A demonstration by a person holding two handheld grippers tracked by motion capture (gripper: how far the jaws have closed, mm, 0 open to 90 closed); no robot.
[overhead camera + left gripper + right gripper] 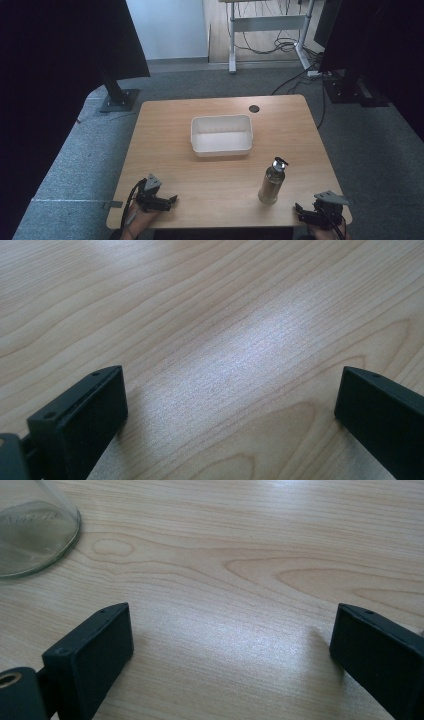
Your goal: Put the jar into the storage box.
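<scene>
A slim metallic bottle with a black cap stands upright on the wooden table, front right of centre. Behind it, near the table's middle, sits a white rectangular tub with nothing in it. My left gripper rests at the front left edge, its jaws wide apart over bare wood. At the front right corner lies my right gripper, open too, with only tabletop between its jaws. The bottle's base shows at the upper left of the right gripper view, apart from the jaws.
A round cable hole sits near the table's far edge. Grey carpet surrounds the table. Black stands rise at the far left and far right, and a desk frame with loose cables is behind.
</scene>
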